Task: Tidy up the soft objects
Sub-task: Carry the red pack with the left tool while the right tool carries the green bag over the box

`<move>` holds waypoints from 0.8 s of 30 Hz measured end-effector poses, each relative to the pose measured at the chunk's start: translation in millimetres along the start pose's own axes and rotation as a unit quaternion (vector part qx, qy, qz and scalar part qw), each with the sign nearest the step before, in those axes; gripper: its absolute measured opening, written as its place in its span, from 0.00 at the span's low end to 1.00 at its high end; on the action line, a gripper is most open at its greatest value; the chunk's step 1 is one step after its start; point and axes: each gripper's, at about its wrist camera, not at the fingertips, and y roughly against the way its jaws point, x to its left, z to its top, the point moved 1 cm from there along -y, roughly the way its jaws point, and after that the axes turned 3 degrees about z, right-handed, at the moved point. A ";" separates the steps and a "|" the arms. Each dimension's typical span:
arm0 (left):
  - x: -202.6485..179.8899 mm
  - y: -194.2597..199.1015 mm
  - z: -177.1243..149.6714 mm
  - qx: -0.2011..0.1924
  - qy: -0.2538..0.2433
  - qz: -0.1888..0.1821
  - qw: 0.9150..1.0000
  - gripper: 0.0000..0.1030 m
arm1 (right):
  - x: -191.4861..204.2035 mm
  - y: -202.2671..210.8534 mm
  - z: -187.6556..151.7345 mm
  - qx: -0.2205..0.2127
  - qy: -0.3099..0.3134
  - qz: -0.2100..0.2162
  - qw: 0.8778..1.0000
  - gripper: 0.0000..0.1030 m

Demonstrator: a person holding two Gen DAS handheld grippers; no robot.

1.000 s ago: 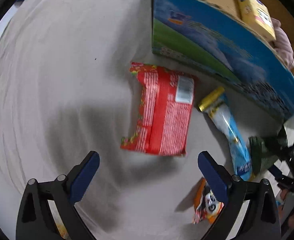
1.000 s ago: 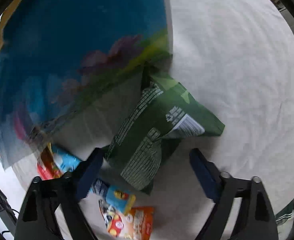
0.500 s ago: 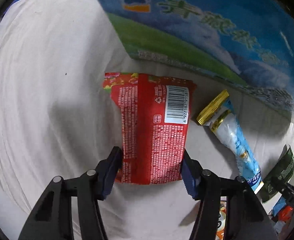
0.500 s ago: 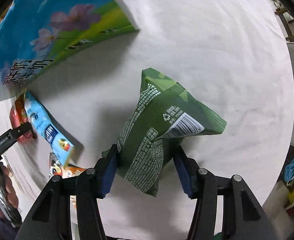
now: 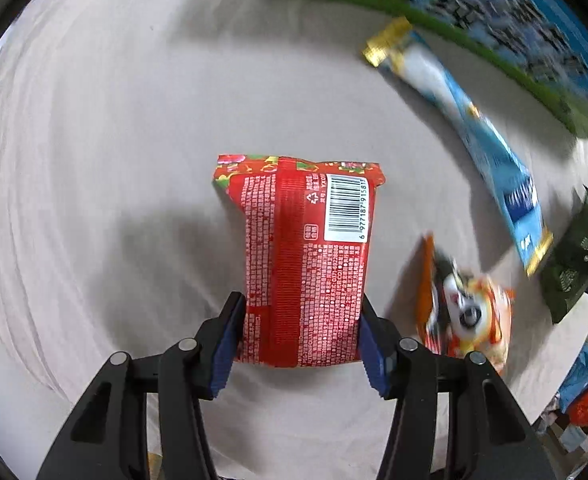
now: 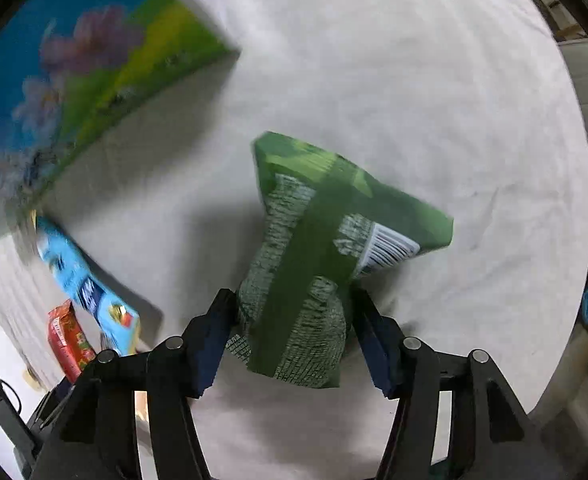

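My left gripper (image 5: pixel 300 334) is shut on a red snack packet (image 5: pixel 302 256), barcode side up, held above the grey cloth (image 5: pixel 114 160). My right gripper (image 6: pixel 294 336) is shut on a green snack bag (image 6: pixel 314 264), also lifted off the cloth; the bag also shows at the right edge of the left wrist view (image 5: pixel 574 264). The red packet appears small at lower left in the right wrist view (image 6: pixel 68 336). A long light-blue packet (image 5: pixel 474 132) and an orange panda packet (image 5: pixel 462 308) lie on the cloth.
A large blue and green cardboard box (image 5: pixel 474 12) stands at the back; it also shows in the right wrist view (image 6: pixel 62 80). The light-blue packet (image 6: pixel 82 280) lies by its base. Clutter sits past the cloth's right edge (image 5: pixel 586 392).
Both grippers closed on their packets, then lifted and pulled them away from the box. The box has receded in both views.
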 end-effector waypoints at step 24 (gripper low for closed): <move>14.5 44.4 24.7 -0.052 0.001 -0.013 0.999 0.43 | 27.5 -10.3 -30.2 -0.006 0.100 -0.050 0.994 0.43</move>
